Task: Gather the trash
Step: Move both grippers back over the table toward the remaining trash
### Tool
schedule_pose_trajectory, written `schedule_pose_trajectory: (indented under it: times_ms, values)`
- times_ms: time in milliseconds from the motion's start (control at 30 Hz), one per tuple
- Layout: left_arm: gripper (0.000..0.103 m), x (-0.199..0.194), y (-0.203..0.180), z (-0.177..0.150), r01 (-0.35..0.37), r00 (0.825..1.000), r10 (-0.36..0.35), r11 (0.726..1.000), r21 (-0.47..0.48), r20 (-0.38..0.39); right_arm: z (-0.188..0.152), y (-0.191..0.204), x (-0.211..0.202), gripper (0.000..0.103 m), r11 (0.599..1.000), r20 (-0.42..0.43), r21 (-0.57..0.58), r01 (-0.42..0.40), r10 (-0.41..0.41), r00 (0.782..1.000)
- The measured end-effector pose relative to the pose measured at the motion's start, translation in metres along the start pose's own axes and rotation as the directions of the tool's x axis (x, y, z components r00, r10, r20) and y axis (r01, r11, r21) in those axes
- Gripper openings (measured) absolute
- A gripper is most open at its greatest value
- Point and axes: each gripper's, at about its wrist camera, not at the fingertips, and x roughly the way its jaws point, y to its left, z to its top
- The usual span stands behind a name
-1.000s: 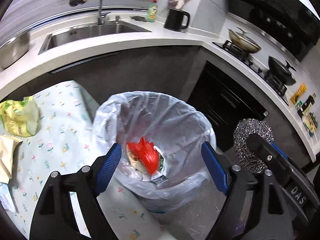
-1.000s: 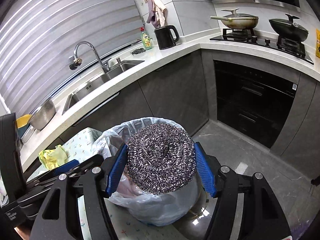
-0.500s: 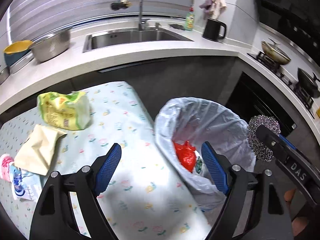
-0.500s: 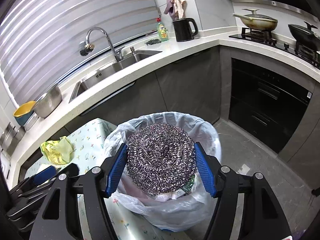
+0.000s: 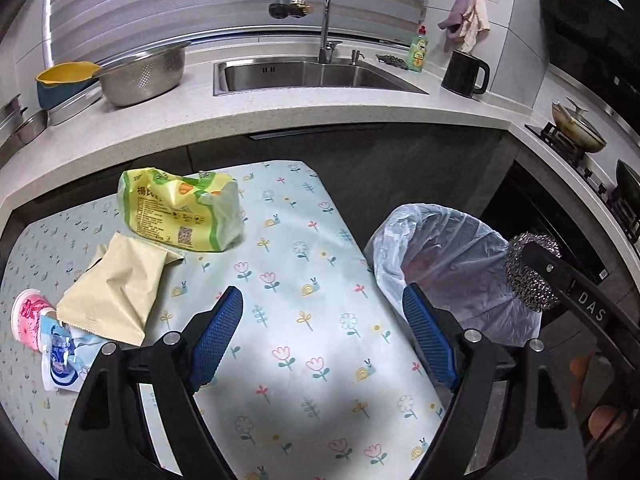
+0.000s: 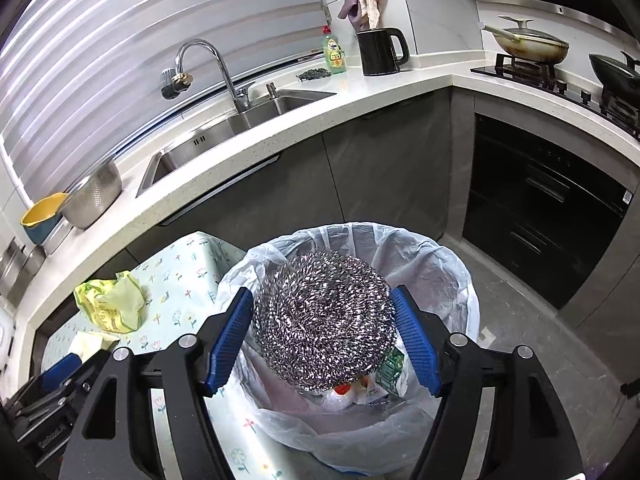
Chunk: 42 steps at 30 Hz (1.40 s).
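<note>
The steel-wool scourer point(image 6: 324, 320) sits clamped between the blue pads point(image 6: 228, 336) of the right gripper point(image 6: 322, 338), directly above the open mouth of the trash bin point(image 6: 452, 276), which is lined with a translucent white bag. It is a round, tightly coiled ball of shiny metal wire, filling the whole gap between the pads. A second ago the left wrist camera looked straight down into the bin; now the left gripper point(image 5: 320, 340) has swung left over the table point(image 5: 304, 344), its jaws spread wide and holding nothing, with the bin off to its right. The right gripper has moved from beside the bin to over its centre. Below the scourer, wrappers lie inside the liner. On the flowered tablecloth lie a crumpled yellow-green bag point(image 5: 180, 210), a beige pouch point(image 5: 116, 288) nearer, and a pink and blue packet point(image 5: 44, 336) at the left edge.
</note>
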Motion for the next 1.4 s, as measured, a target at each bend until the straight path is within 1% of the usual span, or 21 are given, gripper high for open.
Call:
schedule_pose_trajectory:
  times_ms: [200, 367, 700, 933, 1000, 1233, 1400]
  values:
    - [0.078, -0.004, 0.016, -0.003, -0.011, 1.000, 0.011, 0.999, -0.030, -0.002, 0.005, 0.014, -0.003, 0.071, 1.000, 0.013, -0.028, -0.001, 0.002, 1.000]
    - [0.078, -0.011, 0.026, -0.005, -0.023, 1.000, 0.023, 0.999, -0.042, 0.006, 0.005, 0.027, -0.012, 0.071, 0.999, 0.021, -0.033, -0.030, 0.030, 0.999]
    - [0.078, -0.029, 0.053, -0.010, -0.052, 0.998, 0.054, 0.994, -0.094, 0.015, -0.010, 0.072, -0.036, 0.071, 0.989, 0.012, -0.111, -0.094, 0.096, 0.995]
    - [0.078, -0.047, 0.079, -0.017, -0.080, 0.996, 0.083, 0.989, -0.127, 0.021, -0.024, 0.104, -0.050, 0.071, 0.979, -0.001, -0.153, -0.138, 0.139, 0.990]
    - [0.078, -0.052, 0.088, -0.021, -0.087, 0.996, 0.090, 0.986, -0.142, 0.021, -0.028, 0.111, -0.054, 0.071, 0.976, -0.007, -0.158, -0.152, 0.153, 0.988]
    - [0.086, -0.070, 0.126, -0.037, -0.132, 0.990, 0.138, 0.971, -0.199, 0.017, -0.048, 0.145, -0.062, 0.071, 0.961, -0.037, -0.195, -0.195, 0.192, 0.981]
    - [0.087, -0.078, 0.157, -0.051, -0.174, 0.984, 0.178, 0.954, -0.244, -0.004, -0.064, 0.167, -0.063, 0.071, 0.950, -0.068, -0.217, -0.223, 0.213, 0.975]
